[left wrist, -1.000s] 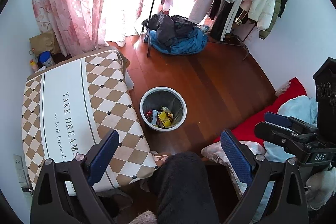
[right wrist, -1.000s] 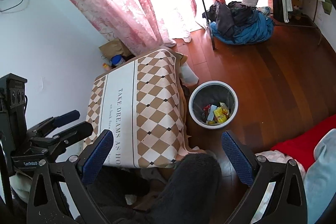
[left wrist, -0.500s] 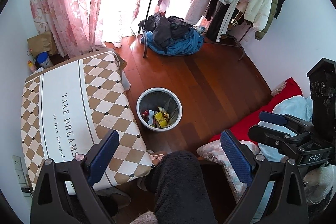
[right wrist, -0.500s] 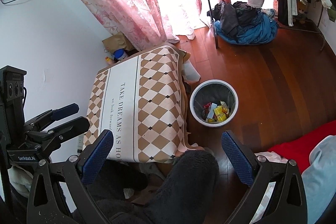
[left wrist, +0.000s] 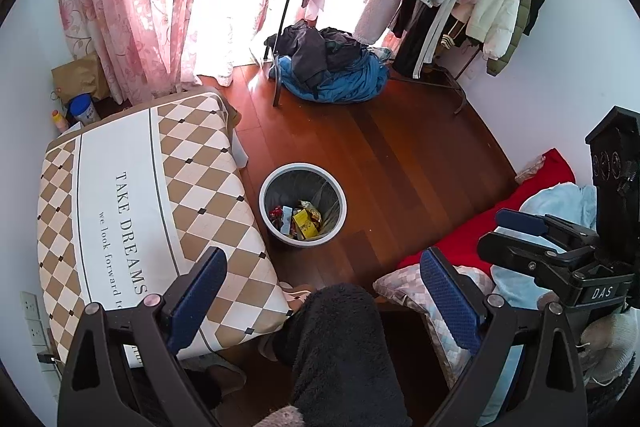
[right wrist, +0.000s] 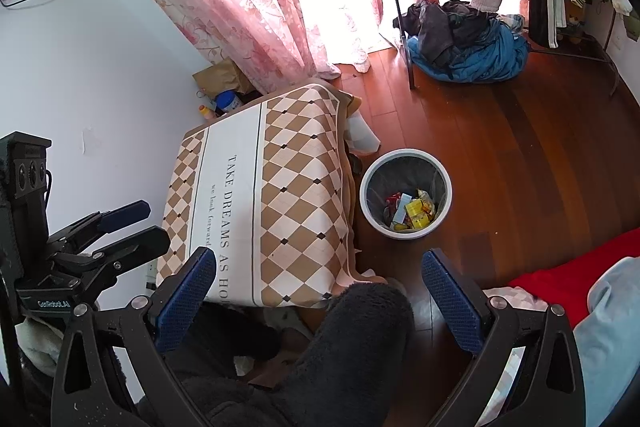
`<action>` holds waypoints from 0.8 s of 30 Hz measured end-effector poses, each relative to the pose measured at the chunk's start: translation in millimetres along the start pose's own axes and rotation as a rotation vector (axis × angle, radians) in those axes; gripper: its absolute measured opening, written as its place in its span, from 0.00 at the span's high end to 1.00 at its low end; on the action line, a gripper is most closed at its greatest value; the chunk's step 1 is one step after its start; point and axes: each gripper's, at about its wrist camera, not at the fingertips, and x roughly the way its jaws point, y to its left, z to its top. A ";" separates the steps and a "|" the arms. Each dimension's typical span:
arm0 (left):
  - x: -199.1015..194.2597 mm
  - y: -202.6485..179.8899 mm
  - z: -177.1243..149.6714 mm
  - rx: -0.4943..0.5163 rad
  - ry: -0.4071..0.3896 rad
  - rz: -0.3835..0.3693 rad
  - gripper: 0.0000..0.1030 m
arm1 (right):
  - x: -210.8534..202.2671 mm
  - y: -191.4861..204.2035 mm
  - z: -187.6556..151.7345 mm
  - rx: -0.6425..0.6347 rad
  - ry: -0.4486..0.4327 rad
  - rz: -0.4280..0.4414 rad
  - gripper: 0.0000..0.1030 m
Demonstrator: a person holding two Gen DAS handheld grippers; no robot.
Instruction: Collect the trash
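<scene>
A round grey bin with a white rim stands upright on the wood floor, with yellow, red and blue trash inside.

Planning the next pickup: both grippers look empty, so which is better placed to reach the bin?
Right, probably. Both the left gripper and right gripper are open and empty, but the bin sits on the right gripper's side of the table.
</scene>
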 end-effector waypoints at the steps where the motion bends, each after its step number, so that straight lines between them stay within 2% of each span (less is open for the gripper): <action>1: 0.0 -0.2 0.2 0.000 -0.001 0.003 0.04 | -0.5 -0.3 0.0 -0.002 0.000 0.000 0.00; 9: 0.6 -1.0 -0.5 0.007 -0.005 0.017 0.04 | 0.3 2.5 -1.0 0.001 0.002 -0.002 0.00; 13: 1.0 -1.4 -0.4 0.006 -0.006 0.010 0.03 | -0.4 2.5 -1.2 -0.001 0.003 -0.003 0.00; 14: 1.4 -2.5 -0.3 0.005 -0.007 0.009 0.00 | 0.5 4.1 -1.4 0.001 0.002 -0.003 0.00; 24: 1.0 -6.5 -0.6 0.010 -0.010 -0.002 0.00 | -2.8 2.4 -3.8 -0.010 0.008 0.002 0.00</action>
